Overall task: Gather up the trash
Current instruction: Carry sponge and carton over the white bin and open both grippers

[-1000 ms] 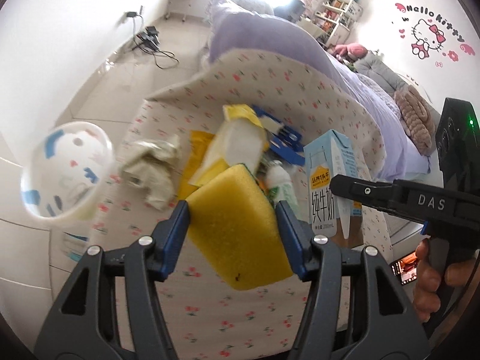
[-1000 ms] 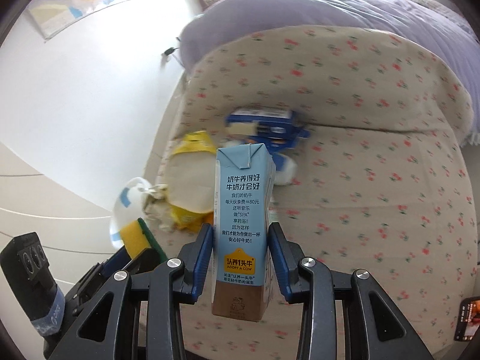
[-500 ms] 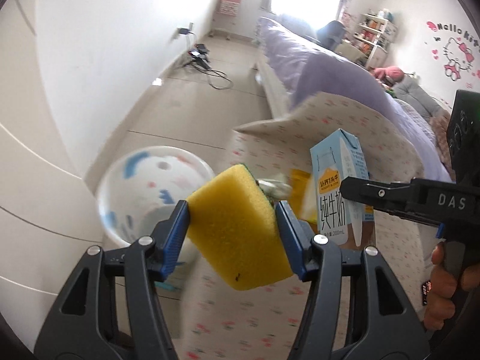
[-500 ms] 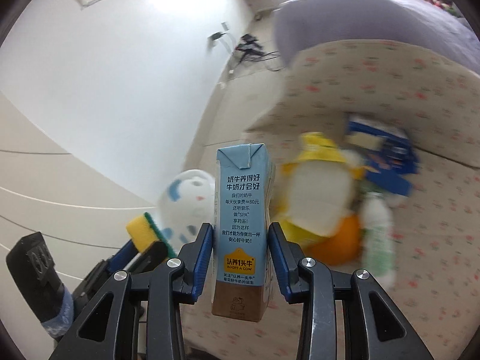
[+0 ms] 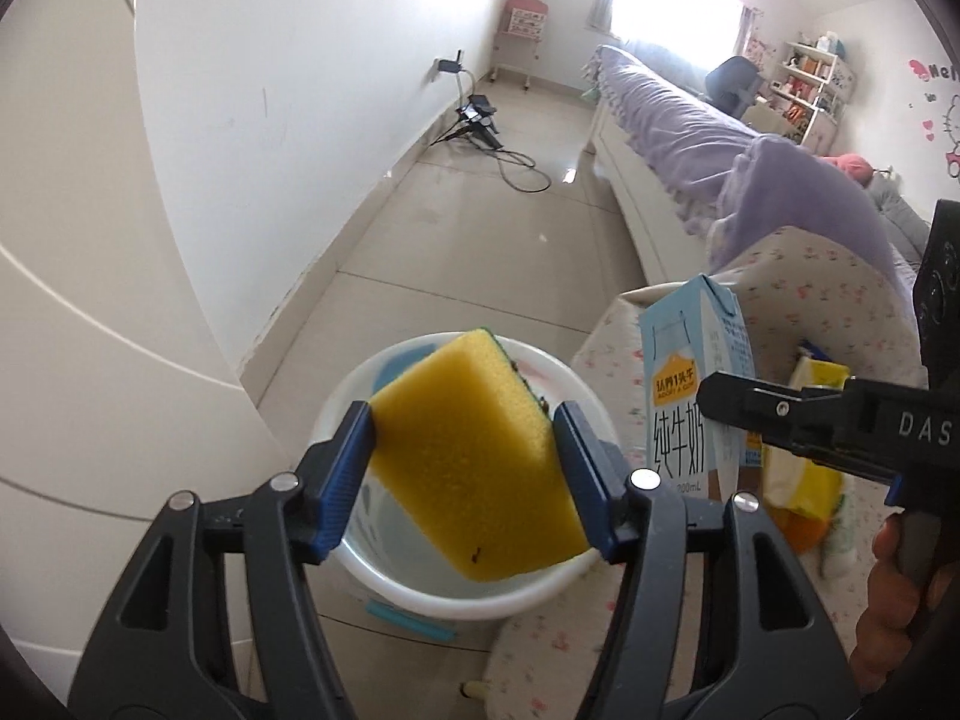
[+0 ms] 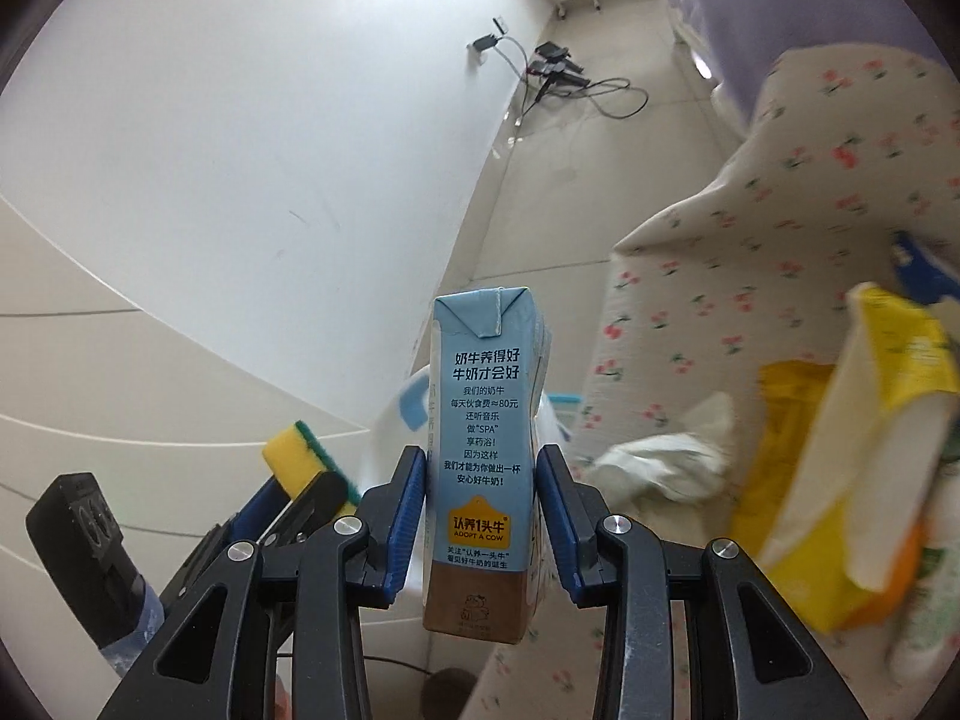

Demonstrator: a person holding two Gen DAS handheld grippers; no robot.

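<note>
Over white plastic bin [image 5: 420, 591] on floor beside bed edge: left gripper [image 5: 465, 468] clenched yellow rectangular sponge [image 5: 474, 462], poised for drop. Right gripper [image 6: 480, 516] clamped pale-blue milk carton [image 6: 483, 450] upright, alongside. Beyond, crumpled tissue [image 6: 666, 468] waited on floral sheet [image 6: 750, 252].

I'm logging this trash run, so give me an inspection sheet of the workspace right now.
Surface: floral bed cover, beside a tiled floor.
Job's things: yellow sponge over the white bin; milk carton upright.
Clutter: crumpled tissue, yellow wrapper, blue packet on the cover.
Grippers: left gripper shut on the sponge; right gripper shut on the carton.
Cables: black cord and chargers on the floor by the wall.
Surroundings: purple bedding, shelf, chair.
</note>
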